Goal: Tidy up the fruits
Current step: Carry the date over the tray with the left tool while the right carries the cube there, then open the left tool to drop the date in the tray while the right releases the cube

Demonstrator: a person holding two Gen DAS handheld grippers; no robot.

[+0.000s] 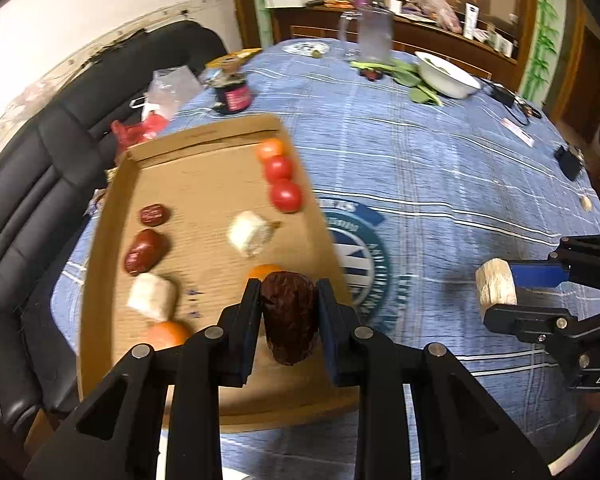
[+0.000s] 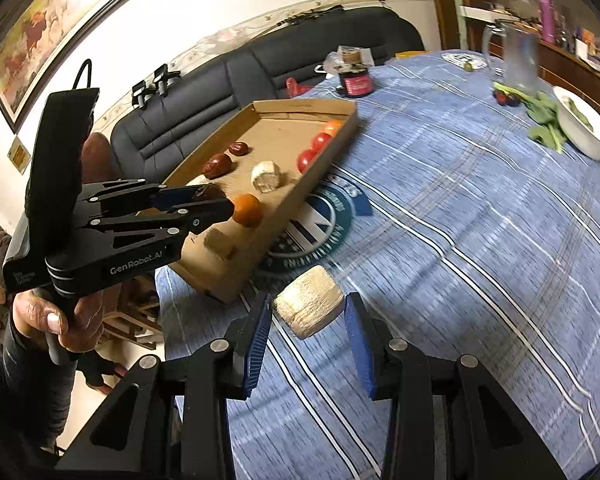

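On the worktop [image 1: 440, 168], covered with a blue striped cloth, a shallow cardboard tray [image 1: 204, 136] lies toward the left edge. Down its left side sit two red dates [image 1: 147, 250], a pale cut chunk [image 1: 153, 295] and an orange fruit [image 1: 168, 334]; down its right side run an orange tomato [image 1: 271, 148] and two red tomatoes [image 1: 285, 196], with another pale chunk [image 1: 247, 233] in the middle.

The left gripper [image 1: 288, 312] hangs over the tray's near end, pinching a dark wrinkled date [image 1: 290, 316] between its pads, with a second orange fruit [image 1: 265, 270] just beyond it. The right gripper [image 2: 306, 312] is off the tray, over the cloth beside the tray's near right corner, clamped on a fibrous pale cylinder [image 2: 309, 307], probably a piece of sugarcane.

Both hands appear to be mid-carry, bringing fruit in to be sorted by kind. The next move probably calls for the left gripper to lower its date beside the other dates on the left side and release it, while the right one crosses the tray's wall and sets its piece near the pale chunks, without knocking the tomatoes.
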